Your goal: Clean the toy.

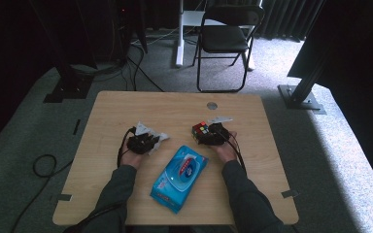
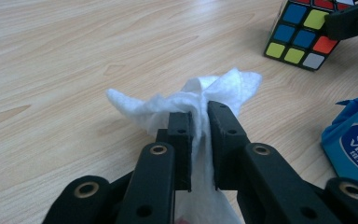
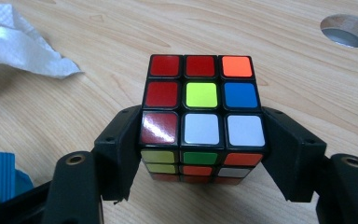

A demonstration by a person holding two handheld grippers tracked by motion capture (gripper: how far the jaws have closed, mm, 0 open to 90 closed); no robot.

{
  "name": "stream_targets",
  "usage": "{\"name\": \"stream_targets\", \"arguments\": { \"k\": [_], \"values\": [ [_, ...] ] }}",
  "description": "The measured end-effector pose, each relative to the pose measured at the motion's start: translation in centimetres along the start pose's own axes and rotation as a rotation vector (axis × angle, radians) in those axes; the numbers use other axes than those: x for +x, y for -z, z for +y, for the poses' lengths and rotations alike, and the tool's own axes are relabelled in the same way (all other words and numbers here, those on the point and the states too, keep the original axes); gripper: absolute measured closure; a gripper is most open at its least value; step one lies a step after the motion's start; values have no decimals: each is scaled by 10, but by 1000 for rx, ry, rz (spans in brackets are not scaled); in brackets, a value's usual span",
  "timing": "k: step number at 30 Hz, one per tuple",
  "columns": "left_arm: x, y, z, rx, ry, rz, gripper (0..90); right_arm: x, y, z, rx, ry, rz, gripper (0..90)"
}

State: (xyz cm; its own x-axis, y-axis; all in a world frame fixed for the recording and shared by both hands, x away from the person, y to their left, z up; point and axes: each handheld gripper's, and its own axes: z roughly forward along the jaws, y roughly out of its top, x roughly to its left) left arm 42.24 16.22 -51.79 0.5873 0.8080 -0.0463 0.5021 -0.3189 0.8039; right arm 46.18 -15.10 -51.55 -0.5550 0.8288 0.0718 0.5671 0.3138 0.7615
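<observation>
A crumpled white wipe (image 2: pixel 186 100) is pinched between the two black jaws of my left gripper (image 2: pixel 199 116), its loose end fanning out past the tips just above the wooden table (image 1: pixel 121 109). In the high view the left gripper (image 1: pixel 143 143) sits left of centre with the wipe (image 1: pixel 150 132) sticking out beyond it. My right gripper (image 3: pixel 200 135) is shut on a scrambled Rubik's cube (image 3: pixel 203 95), one jaw against each side. The cube (image 1: pixel 200 130) and the right gripper (image 1: pixel 210 137) are at centre right. From the left gripper view the cube (image 2: pixel 303 35) appears at the top right.
A blue pack of wet wipes (image 1: pixel 179 177) lies between the person's forearms, near the front edge. A round cable hole (image 1: pixel 212 105) is in the table's far middle. A black folding chair (image 1: pixel 226 39) stands behind the table, and cables trail on the carpet to the left.
</observation>
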Motion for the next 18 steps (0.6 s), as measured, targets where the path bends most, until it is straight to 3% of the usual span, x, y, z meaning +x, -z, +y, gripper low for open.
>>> {"name": "stream_targets", "arguments": {
  "k": [8,18],
  "values": [
    [0,-1,-1,4,4,-2,757,0,3,2,-22,0,16,274],
    [0,-1,-3,13,10,-4,634,0,12,4,-63,-10,30,259]
  ]
}}
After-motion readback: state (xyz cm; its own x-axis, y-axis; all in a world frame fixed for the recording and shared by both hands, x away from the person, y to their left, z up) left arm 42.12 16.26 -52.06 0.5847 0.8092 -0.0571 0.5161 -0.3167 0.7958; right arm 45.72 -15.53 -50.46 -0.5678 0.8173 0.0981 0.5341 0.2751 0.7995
